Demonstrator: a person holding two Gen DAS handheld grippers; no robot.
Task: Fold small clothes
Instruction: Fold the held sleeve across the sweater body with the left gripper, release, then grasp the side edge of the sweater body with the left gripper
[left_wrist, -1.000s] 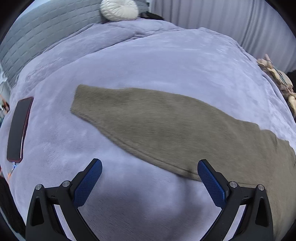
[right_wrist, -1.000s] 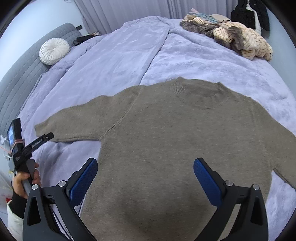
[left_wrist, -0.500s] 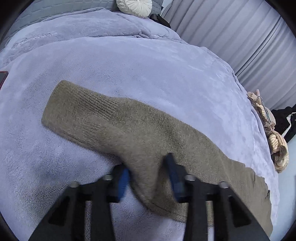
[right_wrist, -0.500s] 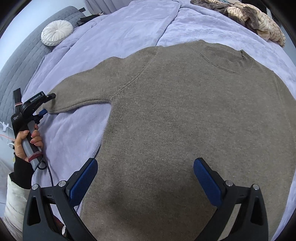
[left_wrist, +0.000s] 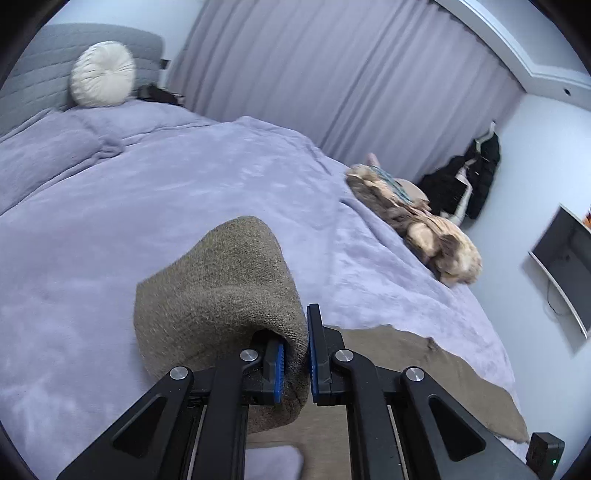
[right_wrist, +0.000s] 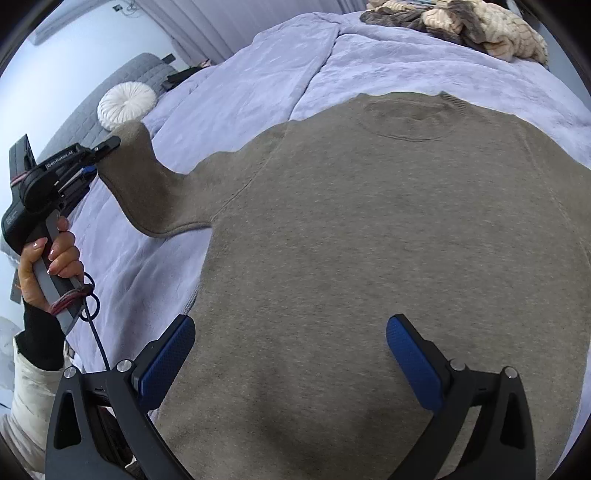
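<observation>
Left tool (left_wrist: 294, 354) pinching sweater sleeve (left_wrist: 221, 295), clothes pile (left_wrist: 417, 221) beyond

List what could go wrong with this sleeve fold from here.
1. The left hand-held gripper pinches only a small fold of the sleeve; the knit may slip out as it is carried across.
2. The right hand-held gripper is open above the sweater body, not pinning it, so pulling the sleeve may drag the body askew.

The sweater (right_wrist: 369, 240) lies flat on the bed (right_wrist: 258, 74). A pile of clothes (right_wrist: 461, 22) lies behind it. The round cushion (right_wrist: 125, 103) is at the headboard (right_wrist: 122, 74), to the left.
</observation>
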